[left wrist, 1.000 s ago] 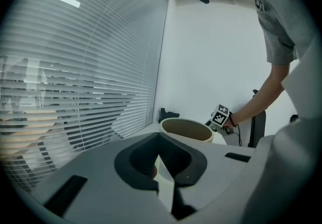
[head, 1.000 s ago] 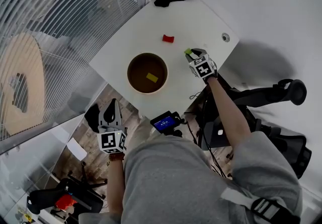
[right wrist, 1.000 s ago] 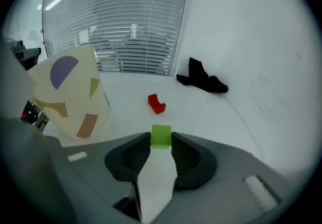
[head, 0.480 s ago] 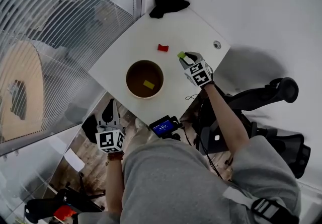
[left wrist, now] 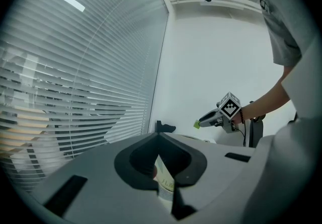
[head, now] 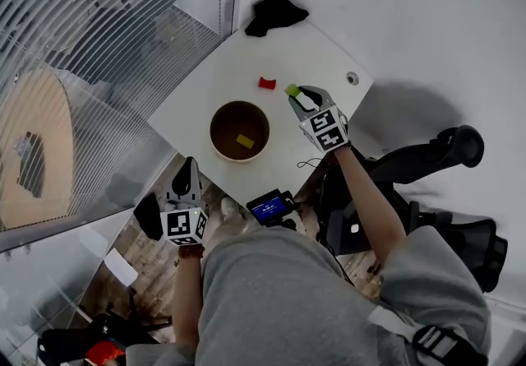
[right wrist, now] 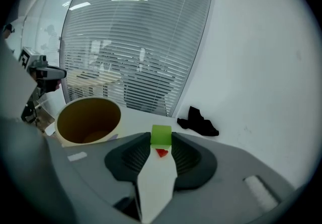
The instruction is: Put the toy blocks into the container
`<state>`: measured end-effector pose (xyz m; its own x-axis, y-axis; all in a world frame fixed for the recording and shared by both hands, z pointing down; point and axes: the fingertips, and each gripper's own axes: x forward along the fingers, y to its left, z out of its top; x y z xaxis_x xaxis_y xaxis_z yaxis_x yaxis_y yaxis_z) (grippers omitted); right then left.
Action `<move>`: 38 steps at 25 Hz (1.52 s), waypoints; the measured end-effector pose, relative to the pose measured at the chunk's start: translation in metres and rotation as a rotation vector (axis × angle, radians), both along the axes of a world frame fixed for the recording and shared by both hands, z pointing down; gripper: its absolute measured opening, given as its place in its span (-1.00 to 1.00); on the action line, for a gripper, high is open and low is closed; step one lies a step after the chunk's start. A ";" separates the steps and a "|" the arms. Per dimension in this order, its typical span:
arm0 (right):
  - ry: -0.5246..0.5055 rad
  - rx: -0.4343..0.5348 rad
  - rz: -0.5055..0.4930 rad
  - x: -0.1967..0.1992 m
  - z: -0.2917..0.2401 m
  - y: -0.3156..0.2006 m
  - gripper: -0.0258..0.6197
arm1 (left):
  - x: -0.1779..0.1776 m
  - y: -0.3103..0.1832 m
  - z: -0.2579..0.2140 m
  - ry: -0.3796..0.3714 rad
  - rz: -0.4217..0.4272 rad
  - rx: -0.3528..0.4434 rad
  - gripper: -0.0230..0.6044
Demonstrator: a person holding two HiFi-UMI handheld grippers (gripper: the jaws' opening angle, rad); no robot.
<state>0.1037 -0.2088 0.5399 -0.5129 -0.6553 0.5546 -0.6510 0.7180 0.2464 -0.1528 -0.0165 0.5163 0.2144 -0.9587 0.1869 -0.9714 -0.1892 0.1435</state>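
While the right tool (head: 301,94) stays clamped on the green block (head: 292,90), pinched at the jaw tips, it hangs above the tabletop (head: 312,52), off to the right of the container (head: 212,132) and not over its mouth. In the right gripper view, the red block (head: 266,83) shows through the gap just under the green one.

There are three blocks: one green in the grip, one yellow block (head: 245,141) lying in the container, and one red on the tabletop beyond the container. There is one container and one black cloth (head: 275,13) at the far corner.

The left tool (head: 190,164), jaws together and empty, is held low off the tabletop's near edge.

A second ago the right tool sat lower by the tabletop; it has since lifted with the green block. The yellow and red blocks have not moved.
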 end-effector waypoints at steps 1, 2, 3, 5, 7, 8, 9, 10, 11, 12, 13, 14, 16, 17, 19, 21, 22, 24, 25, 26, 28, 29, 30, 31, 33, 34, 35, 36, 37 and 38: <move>-0.004 0.009 -0.006 -0.003 -0.005 0.001 -0.49 | -0.001 0.000 -0.001 0.000 0.000 0.002 -0.90; -0.009 0.018 -0.012 -0.007 -0.009 0.002 -0.49 | -0.001 0.000 -0.001 0.000 0.000 0.003 -0.90; -0.014 0.027 -0.018 -0.010 -0.014 0.003 -0.49 | -0.001 0.000 -0.002 -0.001 0.001 0.004 -0.90; -0.025 0.041 -0.028 -0.017 -0.023 0.006 -0.49 | -0.001 0.001 -0.002 -0.002 0.001 0.006 -0.90; -0.037 0.054 -0.037 -0.024 -0.031 0.008 -0.49 | -0.002 0.001 -0.003 -0.001 0.002 0.007 -0.90; -0.044 0.060 -0.043 -0.028 -0.035 0.009 -0.49 | -0.002 0.001 -0.003 0.000 0.001 0.007 -0.90; -0.051 0.065 -0.050 -0.032 -0.038 0.011 -0.49 | -0.002 0.000 -0.003 0.000 0.000 0.006 -0.90; -0.058 0.069 -0.057 -0.037 -0.042 0.013 -0.49 | -0.002 0.000 -0.003 -0.001 0.000 0.006 -0.90; -0.064 0.073 -0.064 -0.041 -0.044 0.015 -0.49 | -0.002 0.000 -0.003 -0.002 -0.001 0.006 -0.90; -0.070 0.076 -0.072 -0.045 -0.046 0.017 -0.49 | -0.002 0.000 -0.003 -0.003 -0.001 0.006 -0.90; -0.075 0.077 -0.080 -0.049 -0.048 0.020 -0.49 | -0.002 0.001 -0.002 -0.003 0.000 0.005 -0.90; -0.080 0.078 -0.088 -0.053 -0.050 0.023 -0.49 | -0.002 0.001 -0.002 -0.004 0.000 0.005 -0.90; -0.089 0.078 -0.106 -0.061 -0.051 0.028 -0.49 | -0.003 0.002 -0.002 -0.007 -0.004 0.004 -0.90; -0.093 0.078 -0.115 -0.065 -0.052 0.030 -0.48 | -0.004 0.002 -0.002 -0.008 -0.007 0.004 -0.90; -0.099 0.077 -0.130 -0.071 -0.052 0.036 -0.49 | -0.004 0.003 -0.001 -0.009 -0.011 0.002 -0.90; -0.107 0.076 -0.143 -0.076 -0.053 0.041 -0.48 | -0.004 0.004 -0.001 -0.011 -0.012 -0.001 -0.90; -0.111 0.077 -0.151 -0.079 -0.054 0.043 -0.49 | -0.004 0.004 -0.001 -0.013 -0.012 -0.003 -0.90; -0.119 0.078 -0.164 -0.083 -0.057 0.047 -0.48 | -0.004 0.004 -0.001 -0.019 -0.012 -0.007 -0.90; -0.123 0.078 -0.169 -0.084 -0.058 0.048 -0.49 | -0.003 0.004 -0.001 -0.021 -0.013 -0.008 -0.90; -0.128 0.078 -0.174 -0.085 -0.059 0.051 -0.49 | -0.003 0.004 -0.001 -0.024 -0.013 -0.010 -0.90; -0.138 0.076 -0.183 -0.088 -0.061 0.057 -0.49 | -0.003 0.004 0.001 -0.025 -0.013 -0.013 -0.90; -0.143 0.074 -0.188 -0.090 -0.062 0.061 -0.49 | -0.003 0.004 0.001 -0.025 -0.013 -0.014 -0.90; -0.147 0.071 -0.195 -0.091 -0.062 0.066 -0.49 | -0.003 0.004 0.002 -0.025 -0.012 -0.016 -0.90; -0.148 0.068 -0.201 -0.092 -0.062 0.070 -0.48 | -0.002 0.004 0.002 -0.025 -0.010 -0.016 -0.90; -0.151 0.059 -0.208 -0.093 -0.058 0.077 -0.49 | -0.001 0.004 0.002 -0.025 -0.006 -0.018 -0.90; -0.153 0.053 -0.210 -0.094 -0.056 0.079 -0.48 | 0.000 0.004 0.003 -0.026 -0.004 -0.019 -0.90; -0.155 0.046 -0.213 -0.095 -0.054 0.082 -0.49 | 0.001 0.004 0.004 -0.025 -0.003 -0.020 -0.90; -0.156 0.040 -0.216 -0.097 -0.052 0.084 -0.48 | 0.001 0.003 0.004 -0.024 -0.001 -0.021 -0.90; -0.156 0.035 -0.219 -0.098 -0.050 0.086 -0.48 | 0.002 0.003 0.005 -0.023 0.000 -0.022 -0.90; -0.156 0.031 -0.223 -0.099 -0.048 0.089 -0.49 | 0.003 0.003 0.005 -0.023 0.002 -0.022 -0.90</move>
